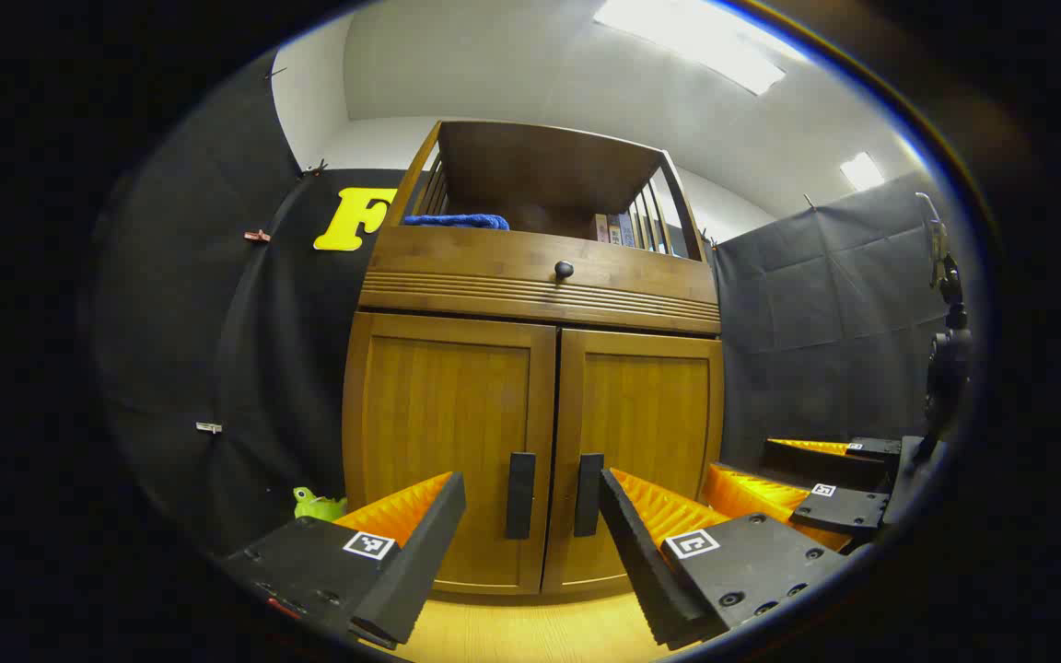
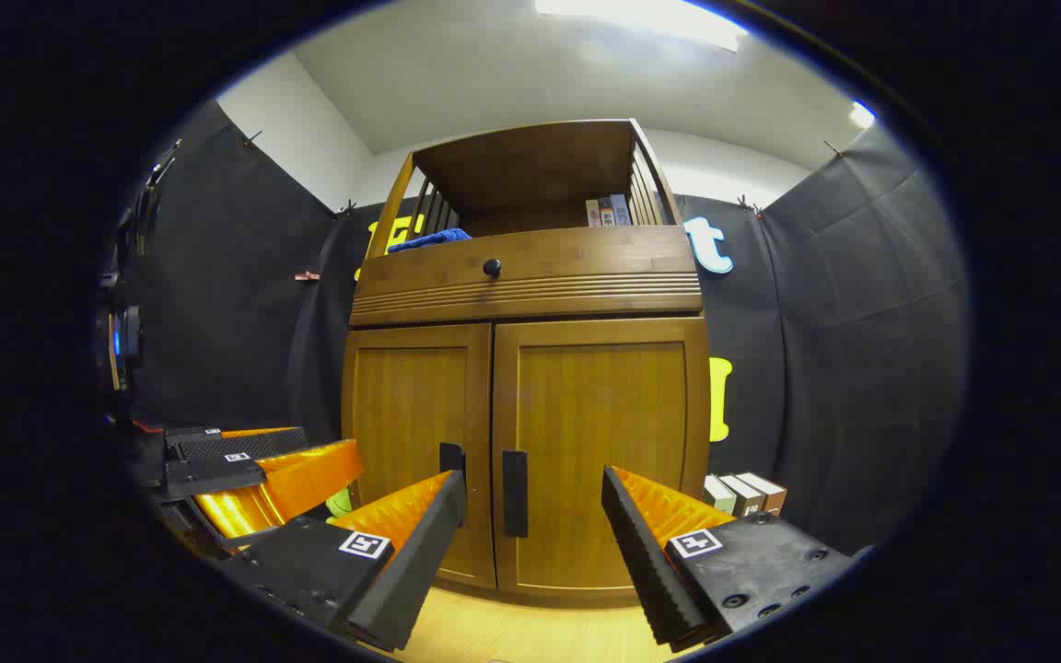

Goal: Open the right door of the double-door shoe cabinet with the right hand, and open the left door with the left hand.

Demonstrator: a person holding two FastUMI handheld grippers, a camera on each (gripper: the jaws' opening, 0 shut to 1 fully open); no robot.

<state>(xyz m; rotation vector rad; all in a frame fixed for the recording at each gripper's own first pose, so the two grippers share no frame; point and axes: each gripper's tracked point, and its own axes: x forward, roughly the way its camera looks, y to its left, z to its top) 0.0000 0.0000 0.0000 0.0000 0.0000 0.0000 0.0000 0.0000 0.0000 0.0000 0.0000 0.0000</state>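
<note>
Left hand-held gripper [image 1: 530,543] and right hand-held gripper [image 2: 530,543] gape wide, empty, before closed cabinet doors [image 1: 627,442].

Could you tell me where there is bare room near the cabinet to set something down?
The wooden floor in front of the closed doors is bare, bordered by the cabinet and both open claws. The top shelf's middle is free, between the blue cloth and the books. Beside the cabinet it is crowded: boxes on one side, green toy on the other.
</note>
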